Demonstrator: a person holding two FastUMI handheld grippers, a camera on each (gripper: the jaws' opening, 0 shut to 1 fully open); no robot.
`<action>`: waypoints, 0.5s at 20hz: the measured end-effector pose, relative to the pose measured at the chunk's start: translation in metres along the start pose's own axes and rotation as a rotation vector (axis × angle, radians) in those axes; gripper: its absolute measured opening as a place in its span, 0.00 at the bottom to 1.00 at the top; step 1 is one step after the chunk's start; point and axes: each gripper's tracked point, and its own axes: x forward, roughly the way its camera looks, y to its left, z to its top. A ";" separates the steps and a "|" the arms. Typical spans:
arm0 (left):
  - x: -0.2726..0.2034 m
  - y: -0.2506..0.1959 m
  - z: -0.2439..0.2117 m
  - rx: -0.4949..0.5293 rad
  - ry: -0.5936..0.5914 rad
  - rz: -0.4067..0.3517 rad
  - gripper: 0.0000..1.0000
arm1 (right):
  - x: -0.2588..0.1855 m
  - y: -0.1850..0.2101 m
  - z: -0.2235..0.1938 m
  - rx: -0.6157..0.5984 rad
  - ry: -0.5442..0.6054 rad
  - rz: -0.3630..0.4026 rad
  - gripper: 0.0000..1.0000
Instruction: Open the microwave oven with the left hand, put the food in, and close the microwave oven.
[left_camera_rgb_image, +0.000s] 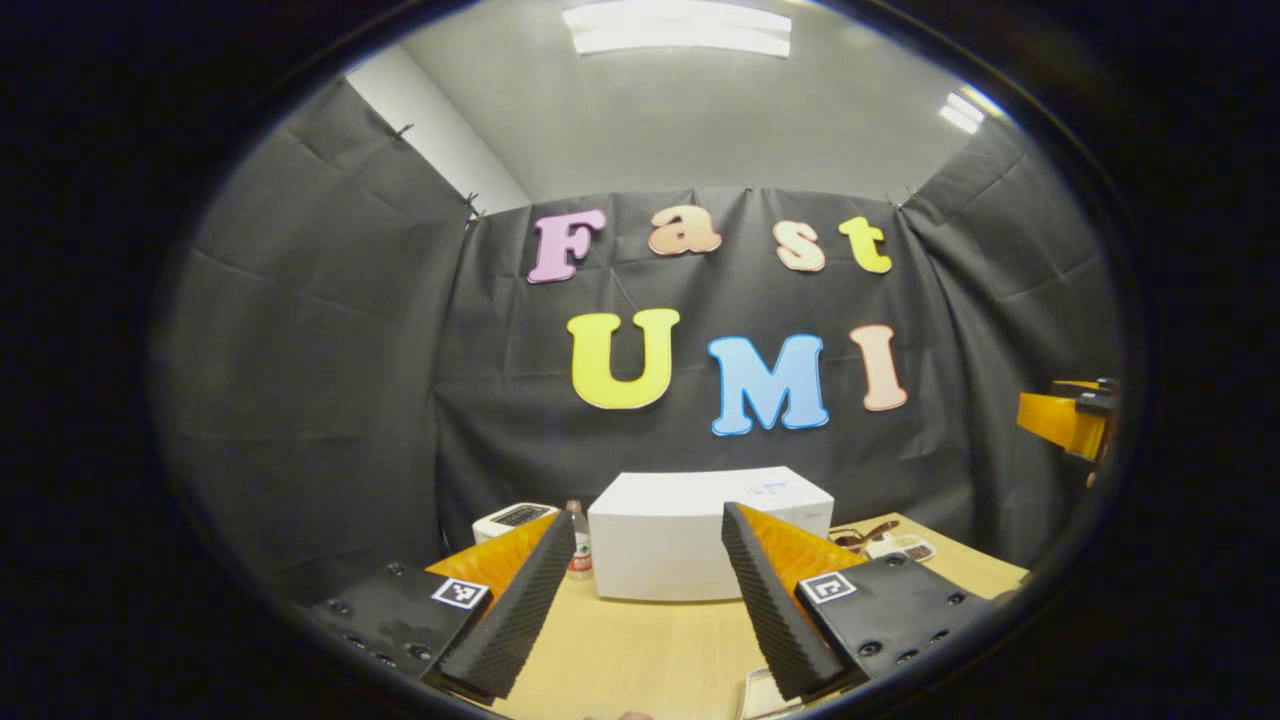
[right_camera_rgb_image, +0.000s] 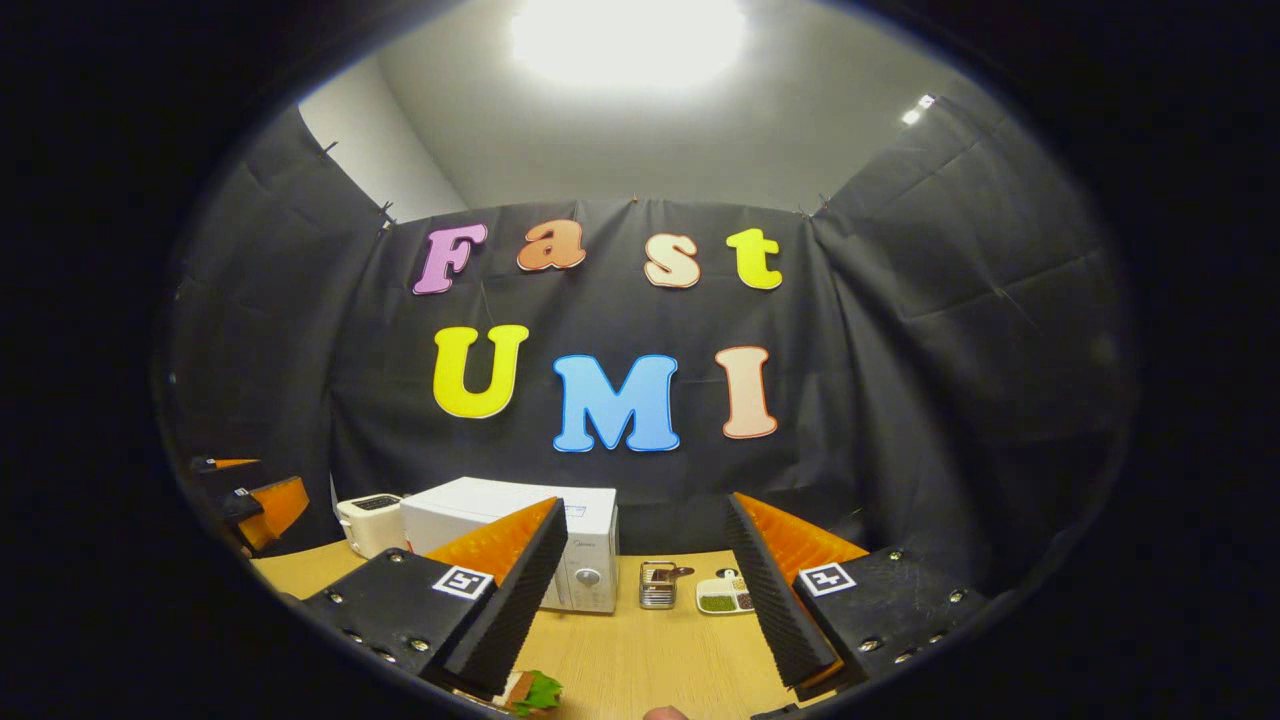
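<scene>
The white microwave stands at the back of the wooden table with its door shut. My left gripper is open, held above the table in front of the microwave, with nothing between its fingers. In the right gripper view the microwave sits left of centre, its knobs facing me. My right gripper is open and holds nothing. The food, a sandwich with green lettuce, lies on the table just below the right gripper's left finger. The left gripper also shows at the left edge of the right gripper view.
A white toaster and a small bottle stand left of the microwave. To its right are a metal holder and a small divided dish. The right gripper hangs at the far right, above the table.
</scene>
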 end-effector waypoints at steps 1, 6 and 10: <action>-0.001 -0.002 -0.002 0.003 0.003 0.003 0.97 | 0.000 -0.002 -0.002 0.008 -0.001 0.001 0.95; 0.003 -0.023 0.003 0.031 -0.015 0.008 0.97 | 0.002 -0.016 -0.012 0.022 0.003 0.016 0.95; 0.025 -0.039 -0.003 0.040 -0.012 -0.007 0.97 | 0.001 -0.022 -0.021 0.021 0.021 0.007 0.95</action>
